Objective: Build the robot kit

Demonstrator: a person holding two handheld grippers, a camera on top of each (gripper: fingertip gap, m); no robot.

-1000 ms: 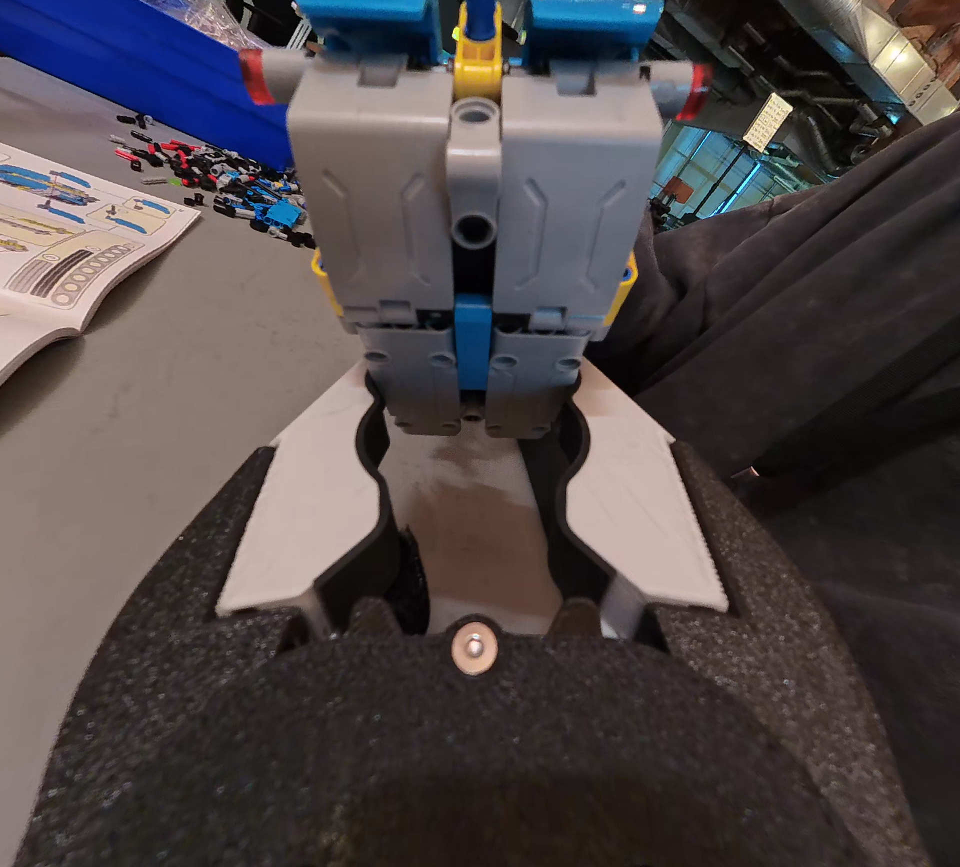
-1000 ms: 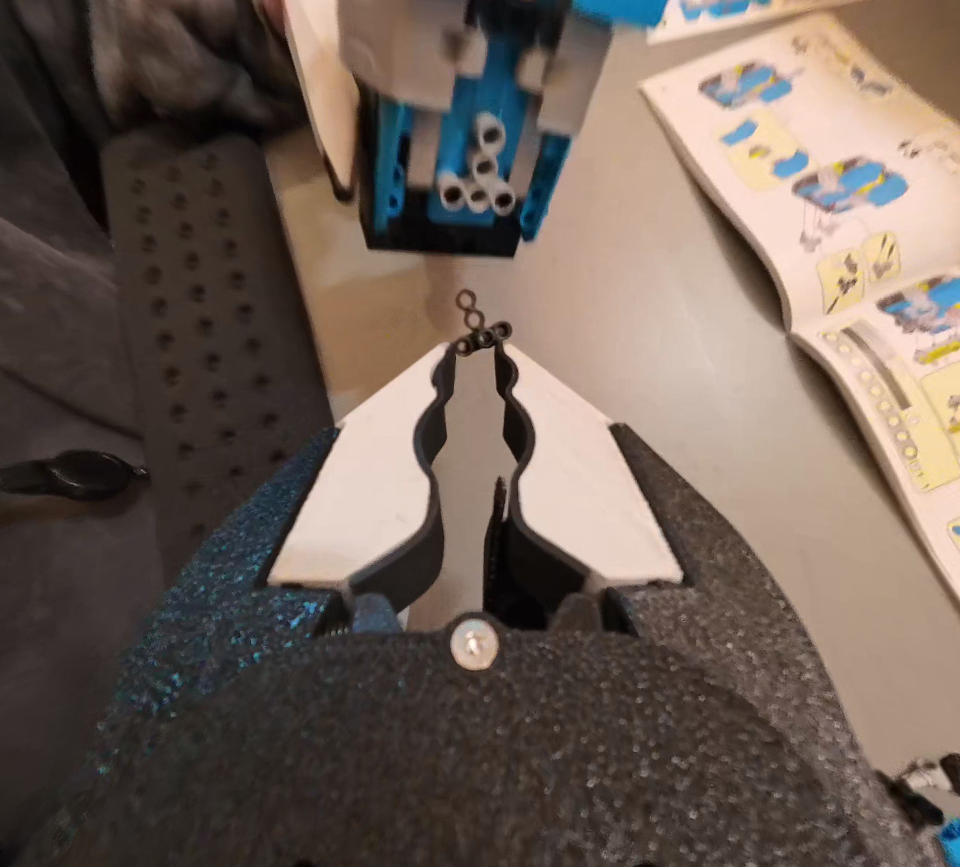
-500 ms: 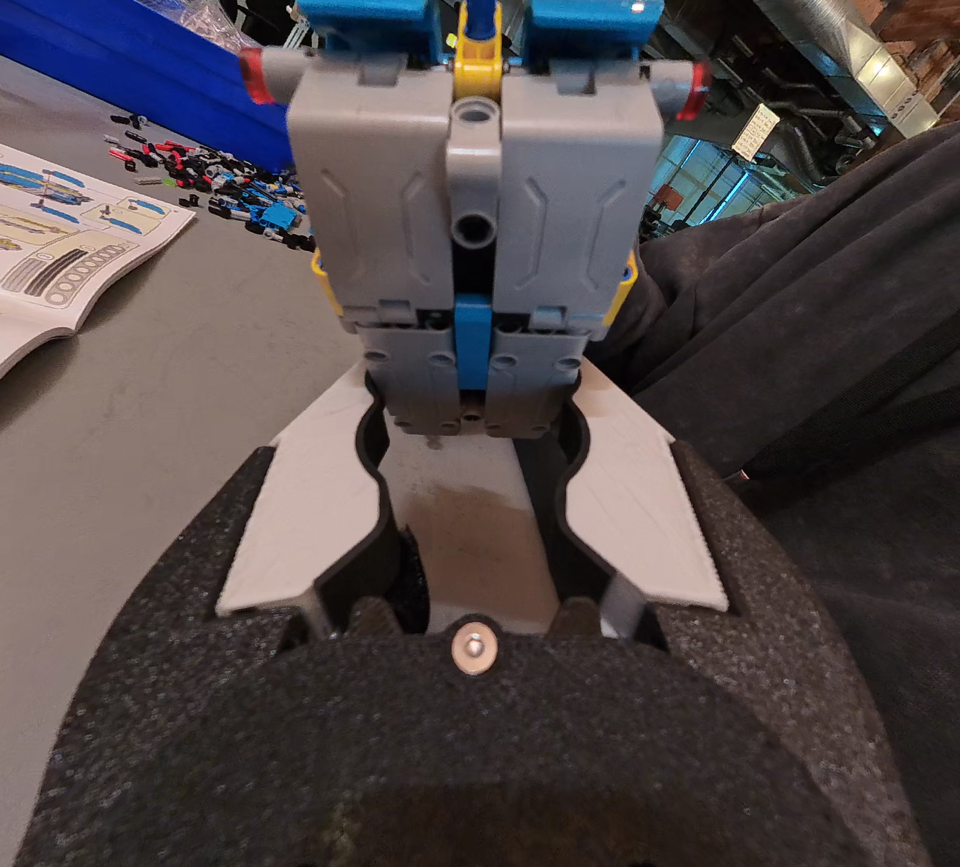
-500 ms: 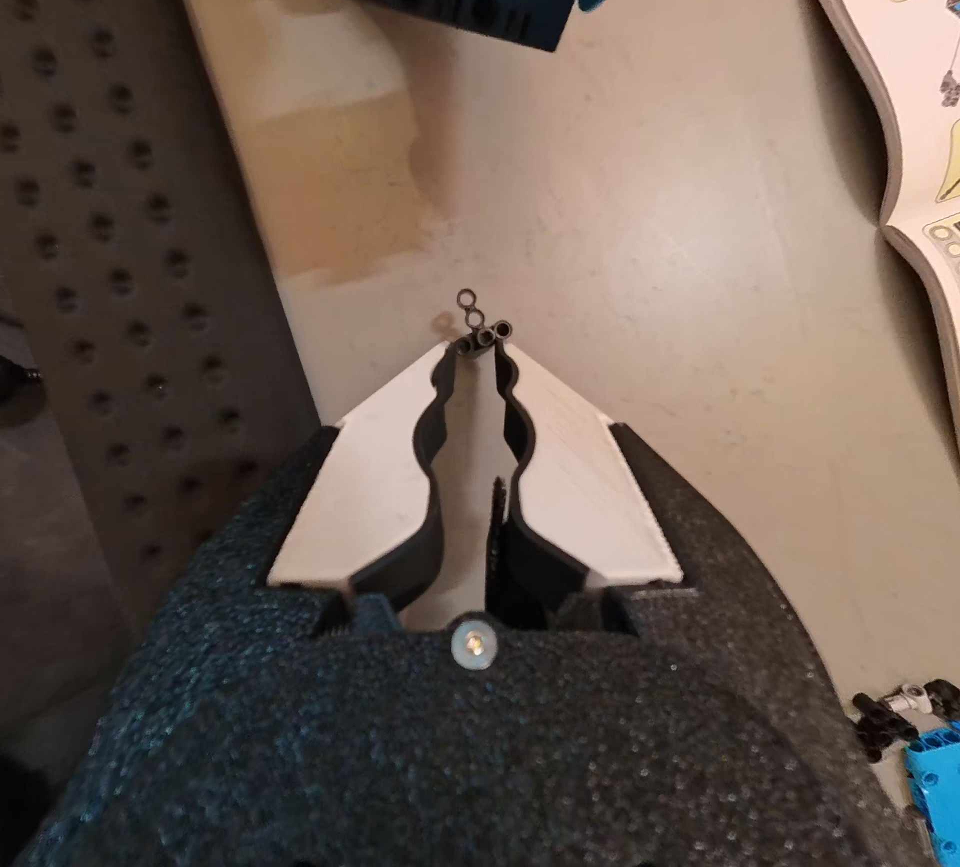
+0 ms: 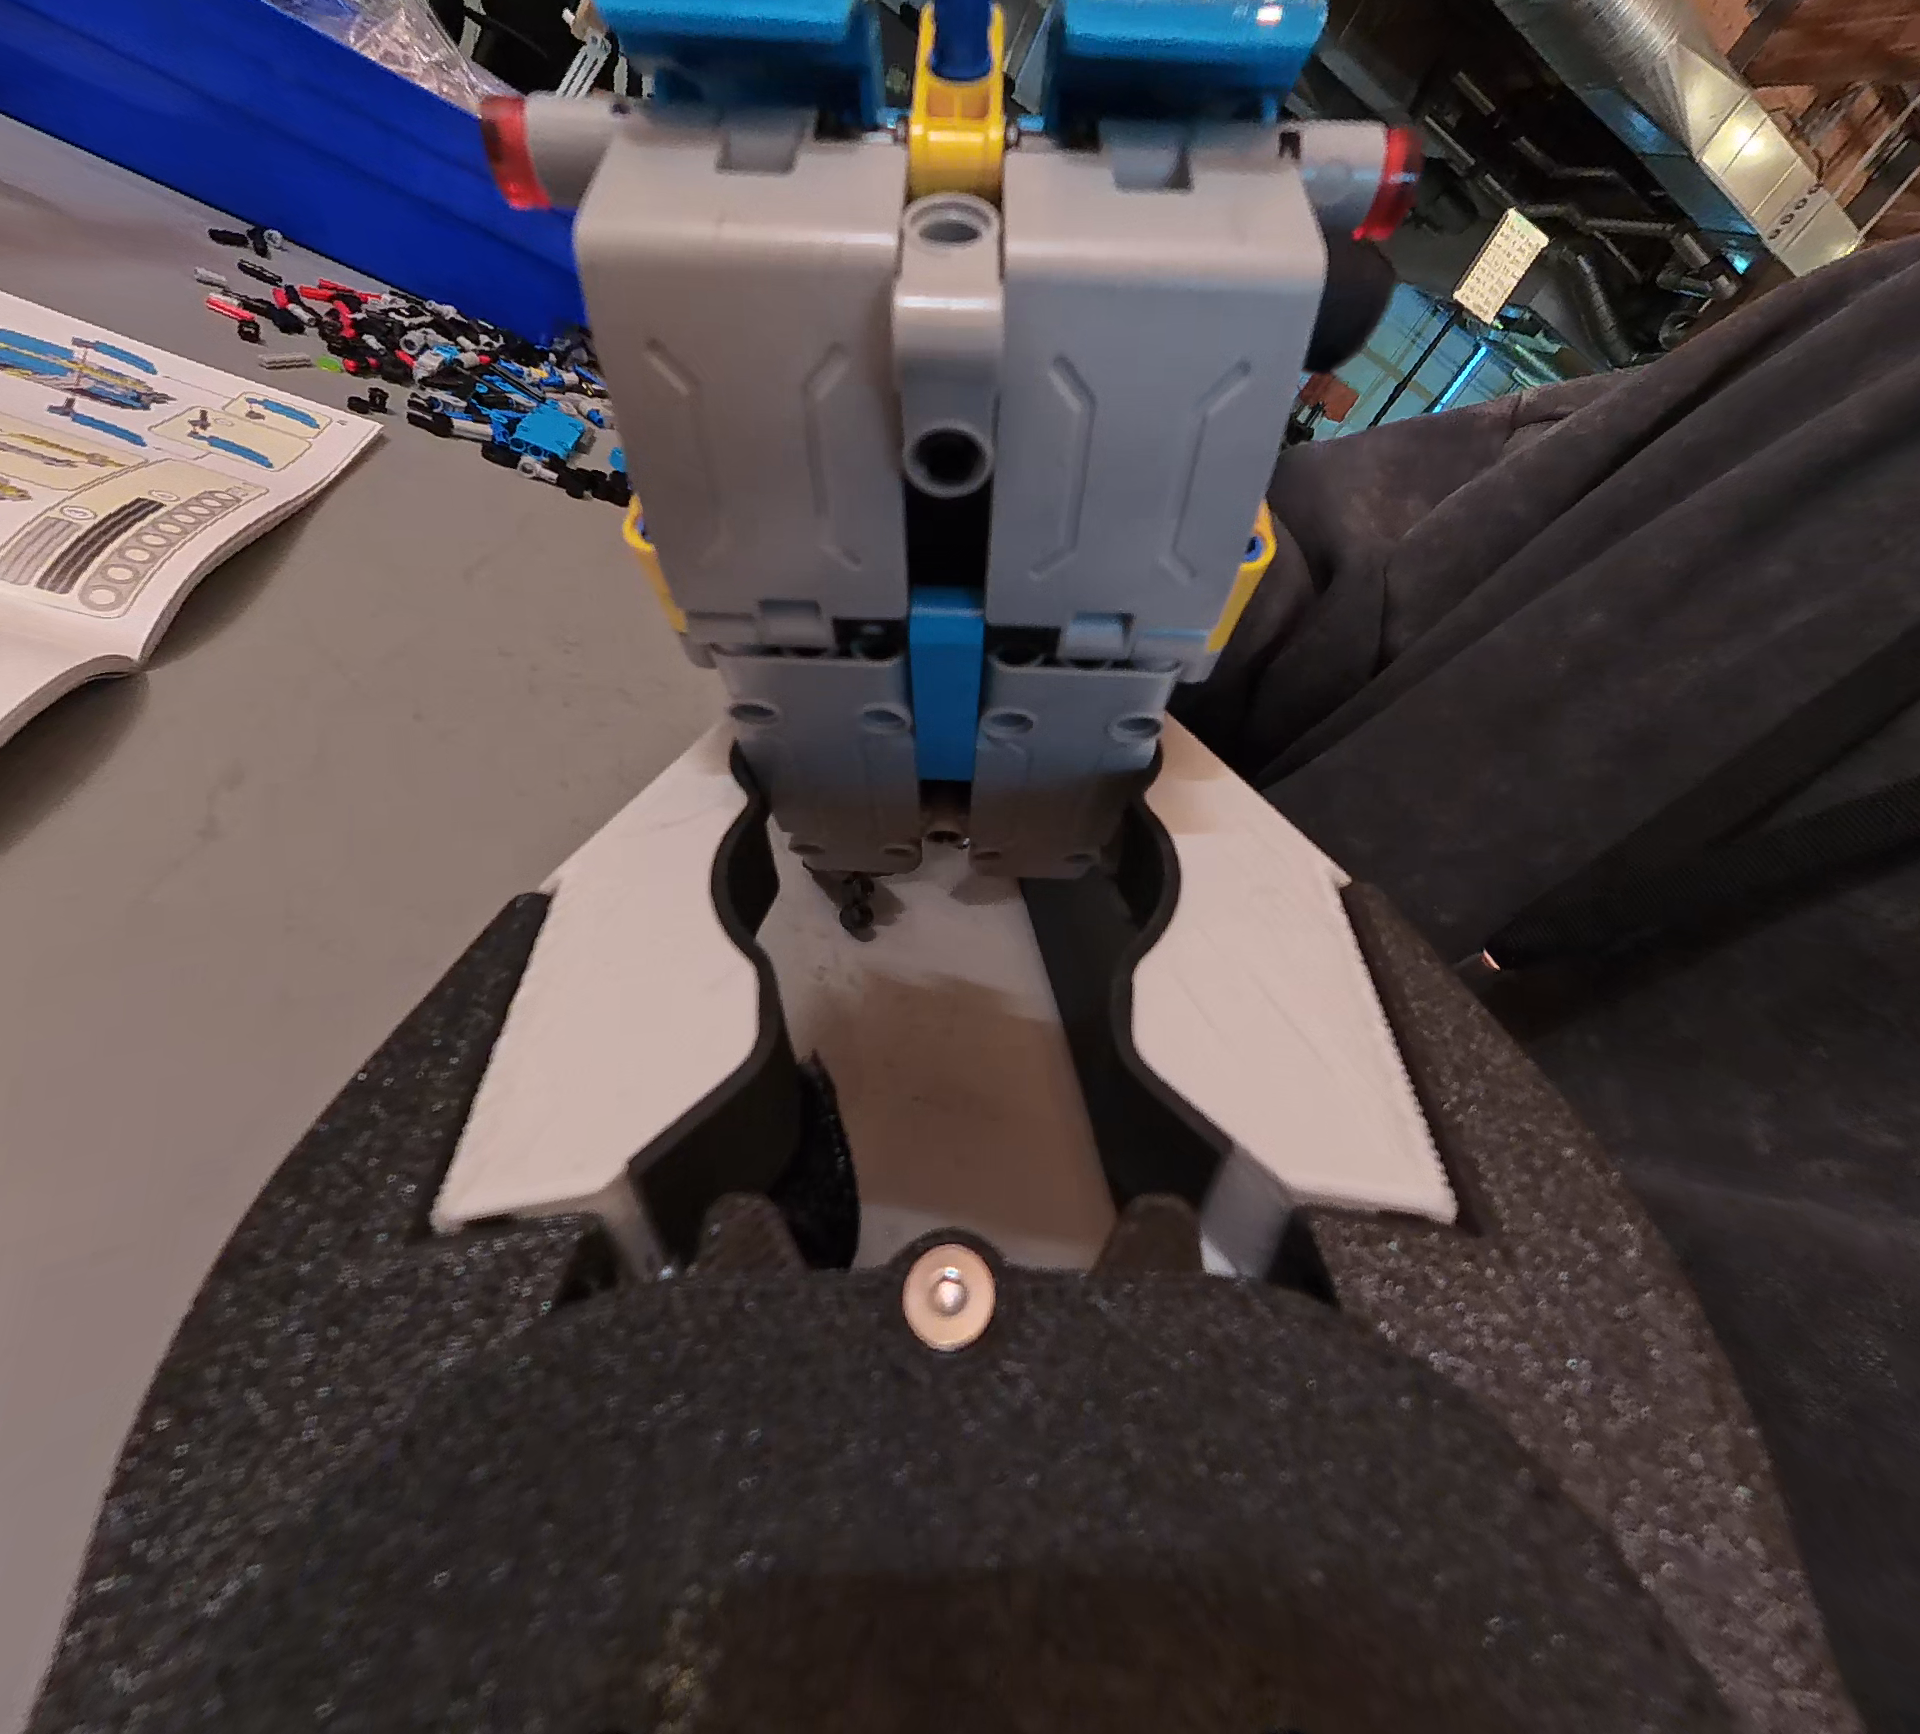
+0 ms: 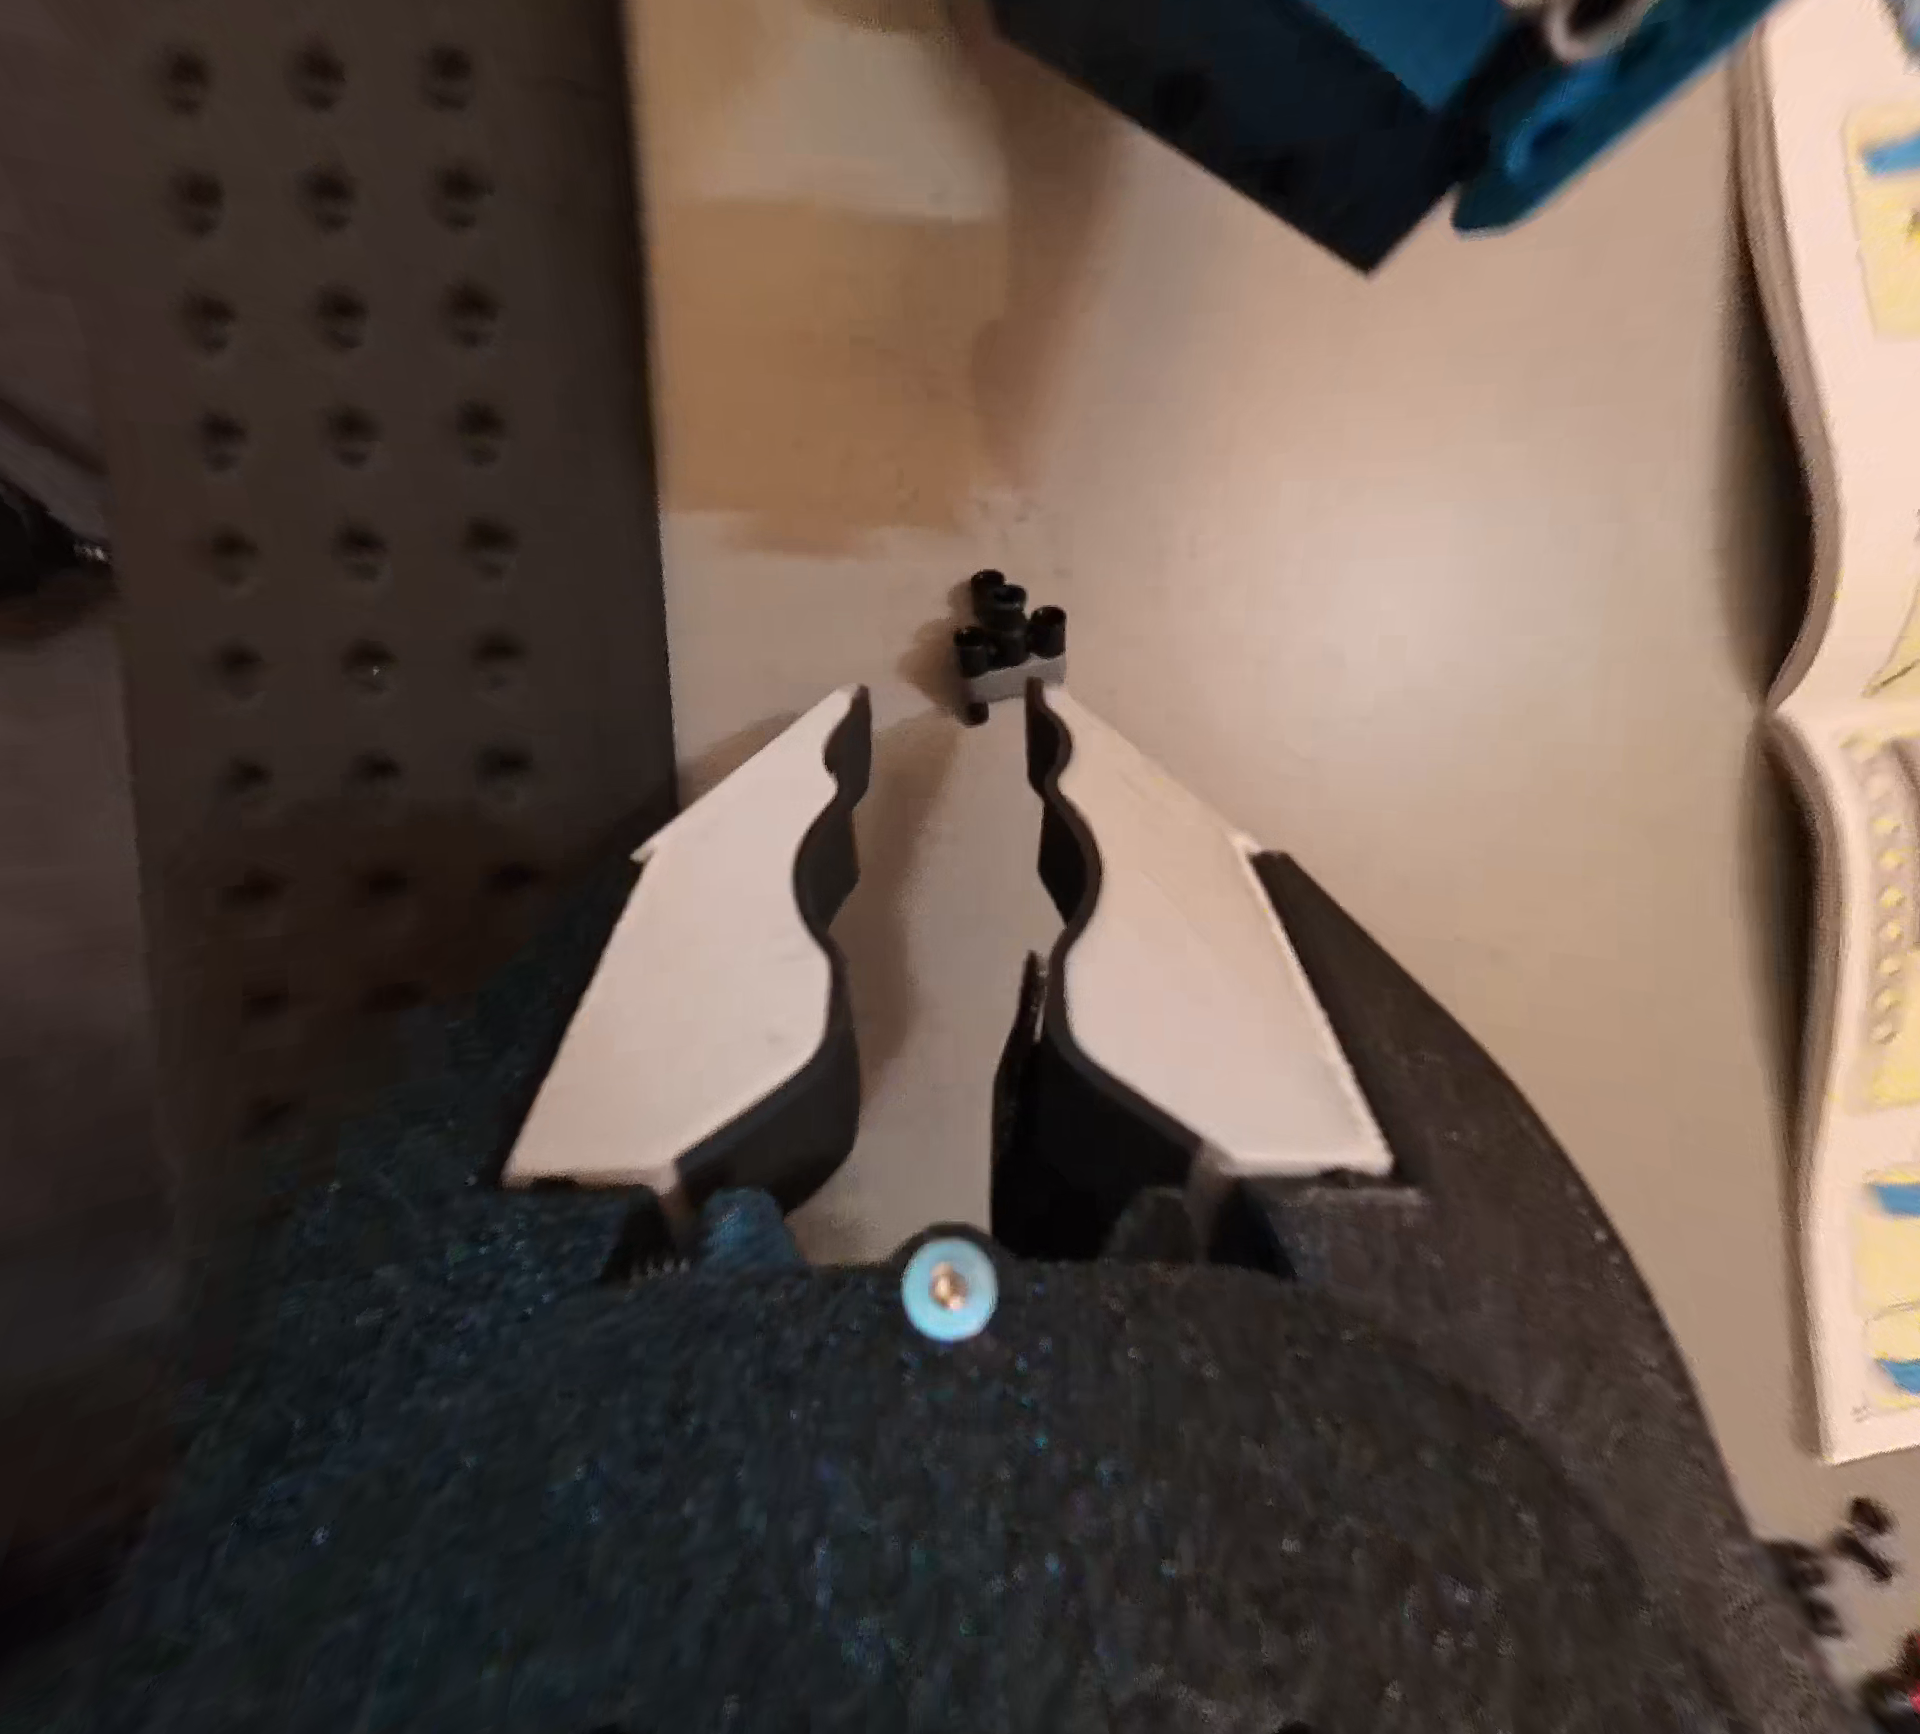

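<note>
My left gripper (image 5: 940, 811) is shut on the lower grey part of a brick model (image 5: 945, 396) built of grey panels, blue blocks and yellow pieces, and holds it upright above the grey table (image 5: 312, 853). The model's blue and black underside (image 6: 1299, 53) shows blurred at the top right of the right wrist view. My right gripper (image 6: 948, 702) has its jaws apart and empty. A small black and grey connector piece (image 6: 1003, 645) sits just beyond its fingertips, close to the right fingertip (image 6: 1039, 718). A small black piece (image 5: 857, 905) also shows under the model in the left wrist view.
An open instruction booklet (image 5: 135, 489) lies on the table's left and also shows in the right wrist view (image 6: 1849, 749). A pile of small loose parts (image 5: 436, 365) lies before a blue bin (image 5: 260, 115). A perforated dark panel (image 6: 312, 437) and dark cloth (image 5: 1610, 645) border the table. The gap from one gripper's tips to the other's is roughly 10 centimeters.
My right gripper has opened and let go of the small black piece, which now sits off its tips. The model has shifted to the upper right in that view. The left gripper holds steady.
</note>
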